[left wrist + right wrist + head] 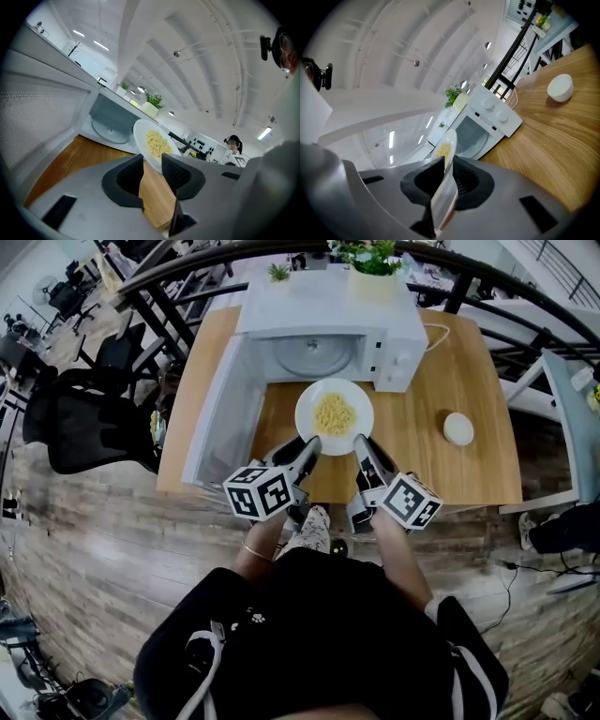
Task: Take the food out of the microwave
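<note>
A white plate (362,405) of yellow noodles (334,413) is over the wooden table (422,460), just in front of the open white microwave (328,320). My left gripper (314,442) grips the plate's near-left rim and my right gripper (358,440) its near-right rim. In the left gripper view the plate (139,136) rim sits between the jaw tips of the left gripper (152,161), with the noodles (157,143) beyond. The right gripper view shows the plate (449,140) edge-on, pinched in the right gripper (449,164). The microwave cavity (110,124) holds only its glass turntable.
The microwave door (217,409) hangs open to the left of the plate. A small white bowl (458,428) sits on the table to the right. A potted plant (373,277) stands on the microwave. Black chairs (84,427) stand left of the table.
</note>
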`<action>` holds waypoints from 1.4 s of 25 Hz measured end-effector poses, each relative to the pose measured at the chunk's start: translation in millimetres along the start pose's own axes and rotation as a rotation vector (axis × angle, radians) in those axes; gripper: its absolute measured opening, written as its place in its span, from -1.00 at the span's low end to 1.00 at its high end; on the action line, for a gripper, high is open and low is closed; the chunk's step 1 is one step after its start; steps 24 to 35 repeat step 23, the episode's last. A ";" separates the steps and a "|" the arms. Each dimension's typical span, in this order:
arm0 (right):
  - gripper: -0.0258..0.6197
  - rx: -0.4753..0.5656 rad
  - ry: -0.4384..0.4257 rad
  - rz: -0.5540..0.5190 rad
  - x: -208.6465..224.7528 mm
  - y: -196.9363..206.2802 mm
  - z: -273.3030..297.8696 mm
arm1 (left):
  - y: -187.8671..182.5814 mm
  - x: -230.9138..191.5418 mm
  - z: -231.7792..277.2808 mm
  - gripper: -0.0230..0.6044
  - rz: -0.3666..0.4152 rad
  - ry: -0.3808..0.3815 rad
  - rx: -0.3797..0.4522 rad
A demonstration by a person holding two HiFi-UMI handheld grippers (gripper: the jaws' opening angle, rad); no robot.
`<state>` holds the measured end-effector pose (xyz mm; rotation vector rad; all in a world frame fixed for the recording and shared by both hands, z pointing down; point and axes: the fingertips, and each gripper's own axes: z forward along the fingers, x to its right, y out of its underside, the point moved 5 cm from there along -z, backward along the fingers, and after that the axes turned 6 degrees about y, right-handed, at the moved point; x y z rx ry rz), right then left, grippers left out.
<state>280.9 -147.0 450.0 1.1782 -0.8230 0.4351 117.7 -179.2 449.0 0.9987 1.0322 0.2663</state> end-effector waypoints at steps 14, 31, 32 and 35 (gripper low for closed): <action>-0.74 0.004 -0.010 0.006 -0.4 -0.3 -4.1 | 2.2 3.9 -2.1 -0.56 -0.008 -0.005 0.001; -0.74 0.009 -0.004 0.006 -3.2 0.9 -0.1 | -1.9 0.1 -3.0 -0.56 0.004 -0.001 -0.003; -0.74 0.009 -0.004 0.006 -3.2 0.9 -0.1 | -1.9 0.1 -3.0 -0.56 0.004 -0.001 -0.003; -0.74 0.009 -0.004 0.006 -3.2 0.9 -0.1 | -1.9 0.1 -3.0 -0.56 0.004 -0.001 -0.003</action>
